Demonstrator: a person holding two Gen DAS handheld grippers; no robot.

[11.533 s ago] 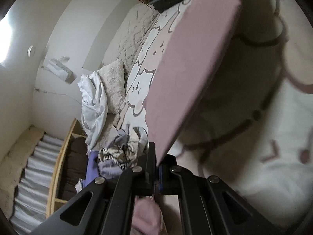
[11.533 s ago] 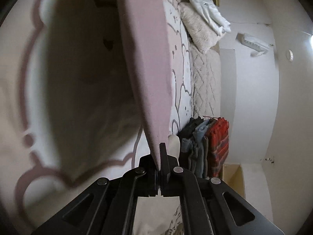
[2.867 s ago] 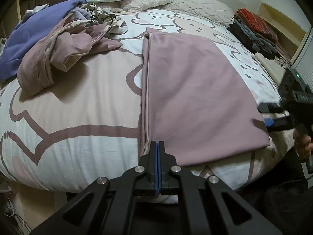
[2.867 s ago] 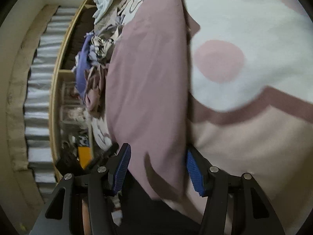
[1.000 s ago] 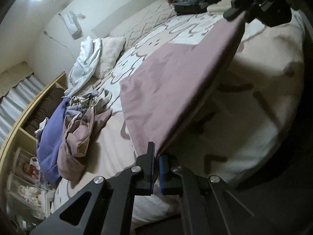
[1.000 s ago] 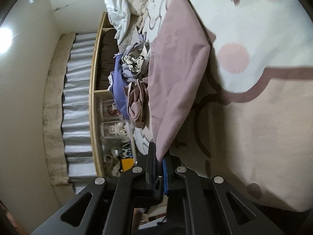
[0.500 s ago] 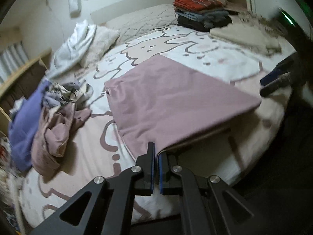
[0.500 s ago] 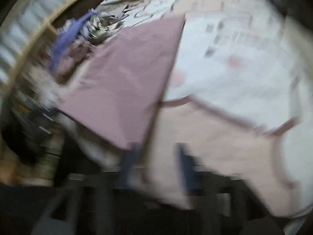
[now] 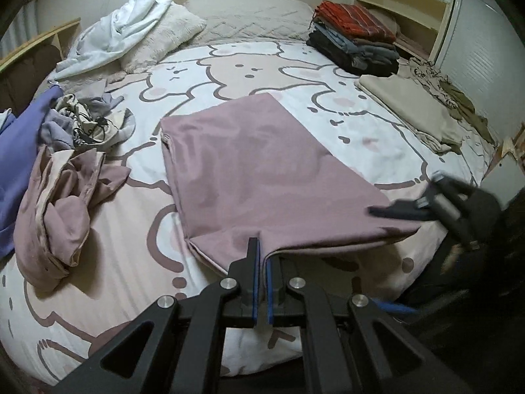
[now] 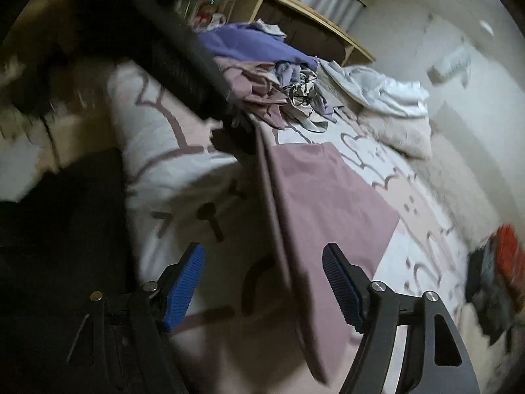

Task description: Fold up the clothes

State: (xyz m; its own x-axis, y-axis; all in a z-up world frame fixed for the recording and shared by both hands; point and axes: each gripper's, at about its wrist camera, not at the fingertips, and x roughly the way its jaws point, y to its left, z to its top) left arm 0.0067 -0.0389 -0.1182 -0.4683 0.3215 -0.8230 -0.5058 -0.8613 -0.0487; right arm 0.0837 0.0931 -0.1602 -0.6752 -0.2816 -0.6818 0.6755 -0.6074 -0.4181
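Note:
A mauve cloth [image 9: 262,170], folded into a broad rectangle, lies across the bear-print bed cover [image 9: 236,65]. My left gripper [image 9: 261,256] is shut on its near edge and holds that corner slightly off the bed. The right wrist view is blurred. It shows my right gripper [image 10: 262,282] open, blue pads [image 10: 183,282] wide apart. The lifted edge of the mauve cloth [image 10: 328,203] runs between them without being clamped. In the left wrist view the right gripper [image 9: 393,211] hovers, blurred, at the cloth's right corner.
A heap of unfolded clothes [image 9: 59,170] lies on the bed's left side. A stack of folded clothes [image 9: 354,46] sits at the far right, with a beige folded piece [image 9: 407,108] beside it. A white sheet and pillow [image 9: 131,32] lie at the head.
A second ago both grippers held the cloth stretched up. It has since come down flat on the bed, and the right gripper has opened and let go of its corner.

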